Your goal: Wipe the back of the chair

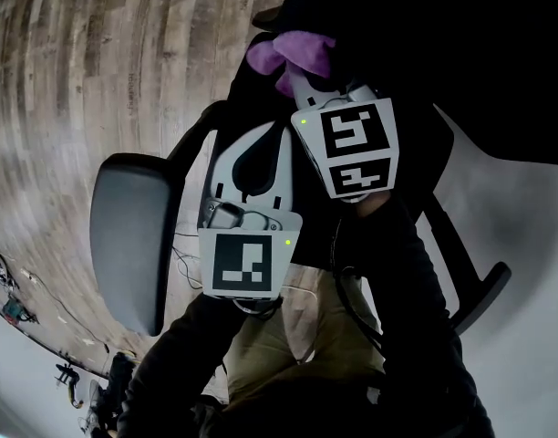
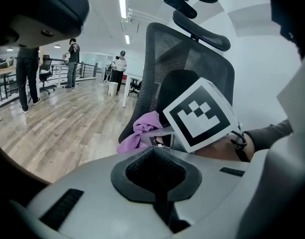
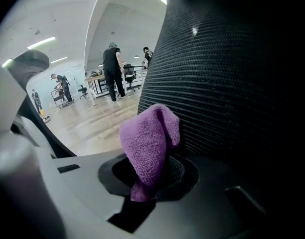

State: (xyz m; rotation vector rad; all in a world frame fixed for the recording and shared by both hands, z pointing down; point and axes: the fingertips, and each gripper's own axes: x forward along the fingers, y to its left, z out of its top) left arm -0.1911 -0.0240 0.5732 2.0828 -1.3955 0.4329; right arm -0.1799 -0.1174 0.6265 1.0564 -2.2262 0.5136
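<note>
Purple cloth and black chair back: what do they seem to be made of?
The purple cloth looks like soft microfibre or terry: fuzzy nap, limp folds. The black chair back looks like matte woven mesh: a fine dotted weave shows.

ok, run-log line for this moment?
right hand-held gripper: shut on purple cloth | cloth: at mesh chair back, contact unclear | left hand-held gripper: shut, empty

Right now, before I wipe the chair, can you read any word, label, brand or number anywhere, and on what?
None: no readable text in any view.
Right hand-held gripper cube: square marker pattern only, no letters.
Left hand-held gripper cube: the same.
Chair back and purple cloth: no label shows.
People behind: clothing print too small to read.
</note>
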